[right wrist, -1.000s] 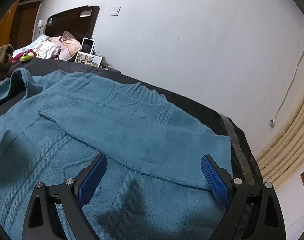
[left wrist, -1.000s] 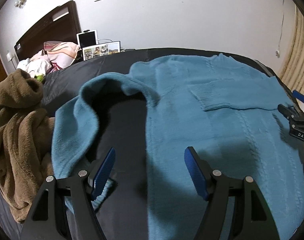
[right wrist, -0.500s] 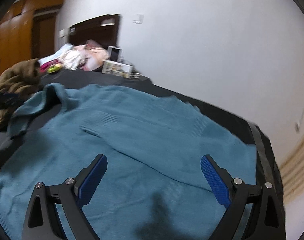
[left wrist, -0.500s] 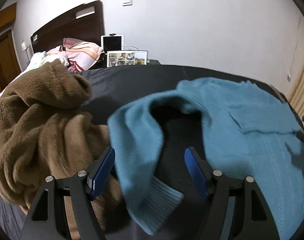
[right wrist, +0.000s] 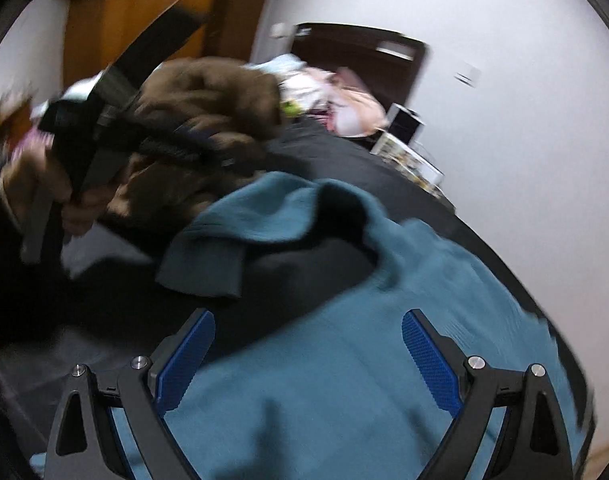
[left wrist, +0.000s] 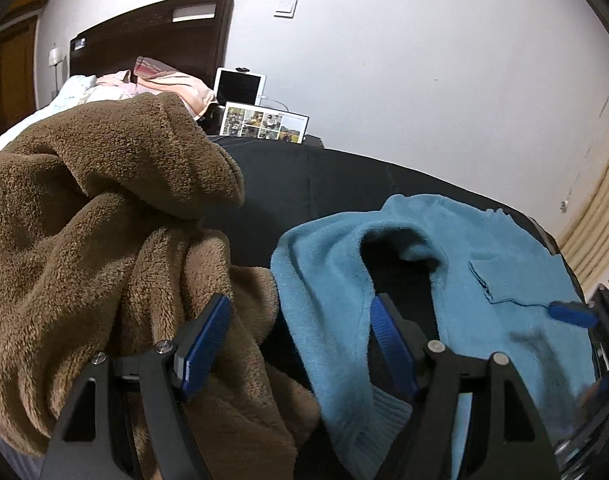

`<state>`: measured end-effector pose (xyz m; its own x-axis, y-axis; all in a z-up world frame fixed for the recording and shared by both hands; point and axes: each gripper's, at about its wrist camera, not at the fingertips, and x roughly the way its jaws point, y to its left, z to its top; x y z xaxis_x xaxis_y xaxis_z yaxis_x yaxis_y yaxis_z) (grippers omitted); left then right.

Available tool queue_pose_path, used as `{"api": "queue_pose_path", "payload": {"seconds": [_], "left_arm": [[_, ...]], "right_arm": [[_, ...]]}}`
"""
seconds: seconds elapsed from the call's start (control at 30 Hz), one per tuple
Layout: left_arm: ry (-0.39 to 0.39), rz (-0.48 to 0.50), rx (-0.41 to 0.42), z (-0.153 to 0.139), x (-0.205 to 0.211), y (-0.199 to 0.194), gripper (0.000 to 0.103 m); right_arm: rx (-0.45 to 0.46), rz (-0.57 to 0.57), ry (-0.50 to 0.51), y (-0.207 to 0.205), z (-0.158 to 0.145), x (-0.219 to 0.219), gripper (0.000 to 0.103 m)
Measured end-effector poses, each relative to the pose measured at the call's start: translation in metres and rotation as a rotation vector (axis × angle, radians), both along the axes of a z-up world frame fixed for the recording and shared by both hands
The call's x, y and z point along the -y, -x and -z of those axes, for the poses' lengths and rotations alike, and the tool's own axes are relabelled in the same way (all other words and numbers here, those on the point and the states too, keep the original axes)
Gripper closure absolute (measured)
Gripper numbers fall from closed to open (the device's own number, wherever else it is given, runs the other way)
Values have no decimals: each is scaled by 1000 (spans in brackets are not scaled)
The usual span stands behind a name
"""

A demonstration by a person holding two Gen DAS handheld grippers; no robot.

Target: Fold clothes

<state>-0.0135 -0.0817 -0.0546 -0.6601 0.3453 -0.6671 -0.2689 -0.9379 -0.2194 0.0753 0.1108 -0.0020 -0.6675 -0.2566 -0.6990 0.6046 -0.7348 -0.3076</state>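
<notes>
Nearby, the blue sweater (left wrist: 484, 292) and brown fleece (left wrist: 84, 220) lie on dark bedding (left wrist: 324, 184).

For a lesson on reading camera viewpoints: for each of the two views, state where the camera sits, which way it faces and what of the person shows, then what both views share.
Left wrist: on the left gripper, facing down along its open fingers at the blue sweater's sleeve and brown fleece garment; only gripper parts show.
Right wrist: on the right gripper, open over the sweater body, facing the headboard; the person's hand holding the left gripper shows.
Shared: sweater, fleece, black bedcover, photo frame.
</notes>
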Motion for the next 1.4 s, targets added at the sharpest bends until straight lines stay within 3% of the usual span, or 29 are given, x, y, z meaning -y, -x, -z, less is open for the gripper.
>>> {"api": "queue_pose_path", "payload": {"seconds": [0.23, 0.43, 0.57, 0.7, 0.83, 0.93, 1.07, 1.13, 1.27, 1.4], "left_arm": [[-61, -3, 14, 5, 37, 6, 27], [-11, 17, -2, 8, 47, 4, 28], [-44, 32, -4, 8, 55, -1, 29], [-56, 56, -17, 6, 50, -7, 28], [-86, 57, -21, 4, 48, -8, 28], [-132, 52, -16, 3, 53, -7, 28], [-145, 51, -17, 2, 53, -7, 28], [-140, 50, -19, 1, 53, -8, 28], [-140, 47, -23, 1, 54, -8, 28], [-143, 45, -26, 2, 53, -8, 28]], "right_arm": [[-50, -82, -106, 17, 27, 53, 7], [-163, -183, -256, 19, 41, 86, 7], [-217, -300, -370, 13, 55, 103, 7], [-215, -398, -404, 16, 61, 115, 7], [-92, -451, -352, 34, 57, 123, 11], [67, -459, -259, 56, 54, 124, 25], [222, -439, -139, 78, 53, 119, 50], [248, -419, -108, 84, 52, 117, 59], [277, -353, -44, 96, 47, 106, 86], [266, -269, 44, 102, 35, 93, 93]]}}
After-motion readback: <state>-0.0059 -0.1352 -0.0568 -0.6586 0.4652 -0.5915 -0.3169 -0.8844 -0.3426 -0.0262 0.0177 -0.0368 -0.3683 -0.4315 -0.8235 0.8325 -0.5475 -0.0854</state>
